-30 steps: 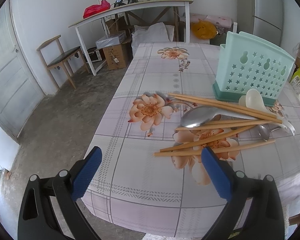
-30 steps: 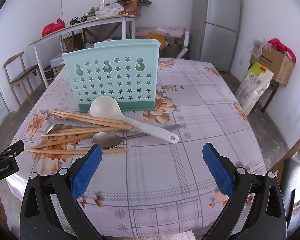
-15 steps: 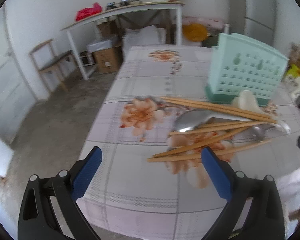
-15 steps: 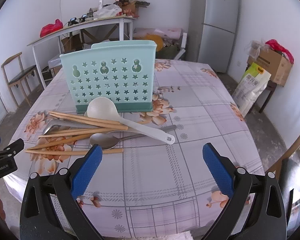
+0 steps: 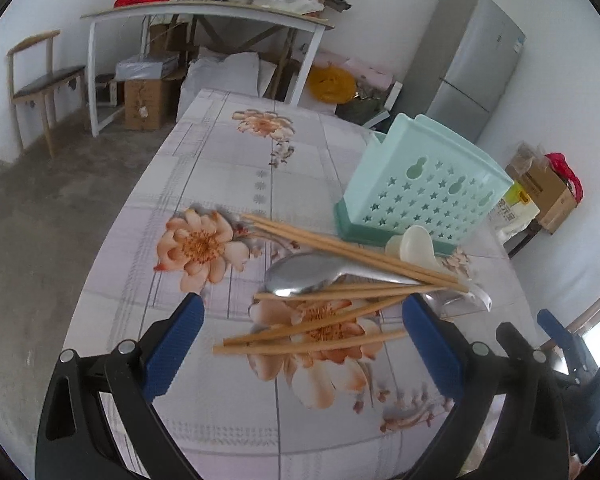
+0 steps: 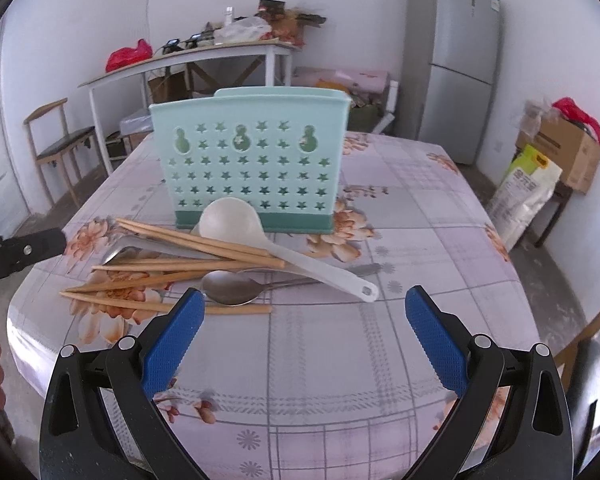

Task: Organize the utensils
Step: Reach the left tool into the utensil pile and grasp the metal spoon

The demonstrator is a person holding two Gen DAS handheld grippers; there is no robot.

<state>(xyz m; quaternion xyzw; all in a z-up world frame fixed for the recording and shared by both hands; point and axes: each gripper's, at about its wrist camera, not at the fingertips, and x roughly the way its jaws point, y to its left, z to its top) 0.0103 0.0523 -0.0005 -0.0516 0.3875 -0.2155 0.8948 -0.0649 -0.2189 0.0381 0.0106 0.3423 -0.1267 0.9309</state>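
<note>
A pile of utensils lies on the flowered tablecloth: several wooden chopsticks (image 5: 312, 332) (image 6: 172, 268), a large metal spoon (image 5: 304, 276), a smaller metal spoon (image 6: 232, 292) and a white plastic ladle (image 6: 236, 224) (image 5: 414, 242). A mint-green perforated utensil holder (image 5: 424, 188) (image 6: 248, 160) stands upright just behind the pile. My left gripper (image 5: 302, 340) is open and empty, its fingers either side of the chopsticks' near ends. My right gripper (image 6: 302, 328) is open and empty, just in front of the small spoon and the ladle handle.
The table (image 6: 420, 208) edge curves off at left (image 5: 112, 280). Beyond stand a wooden chair (image 5: 40, 80), a white side table (image 5: 204, 12) with clutter, boxes, a grey fridge (image 6: 456, 60) and a sack (image 6: 524, 192). The left gripper's tip shows in the right wrist view (image 6: 24, 248).
My left gripper has swung right and moved forward, so the utensil pile now lies between its fingers. My right gripper has moved forward toward the spoon and ladle.
</note>
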